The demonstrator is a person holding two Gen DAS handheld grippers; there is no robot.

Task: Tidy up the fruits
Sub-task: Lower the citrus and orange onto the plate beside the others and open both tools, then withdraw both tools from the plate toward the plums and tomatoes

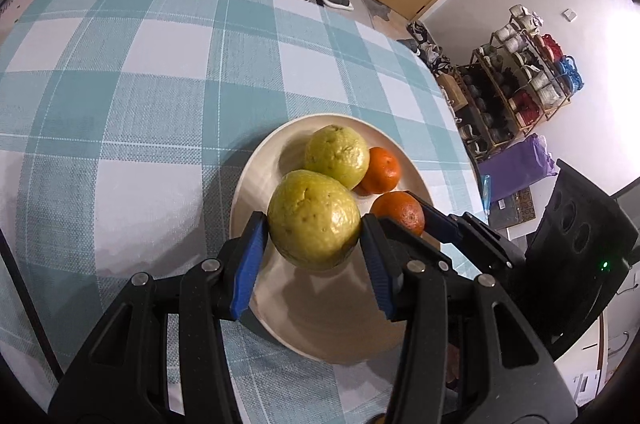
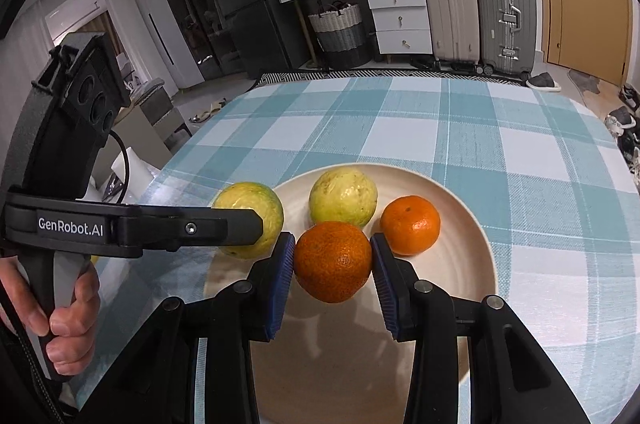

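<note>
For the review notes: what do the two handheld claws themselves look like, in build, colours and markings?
Both are matte black plastic with silver pivot pins and ribbed blue pads on the fingers. That goes for the left claw and the right claw. In the right wrist view the left unit shows white "GenRobot.AI" lettering, three round recesses and a black cable. No sleeve is visible.

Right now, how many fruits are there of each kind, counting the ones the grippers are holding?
Guavas: 2, one on the plate at, one in the left gripper.
Oranges: 2, one on the plate, one in the right gripper.
Total: 4
</note>
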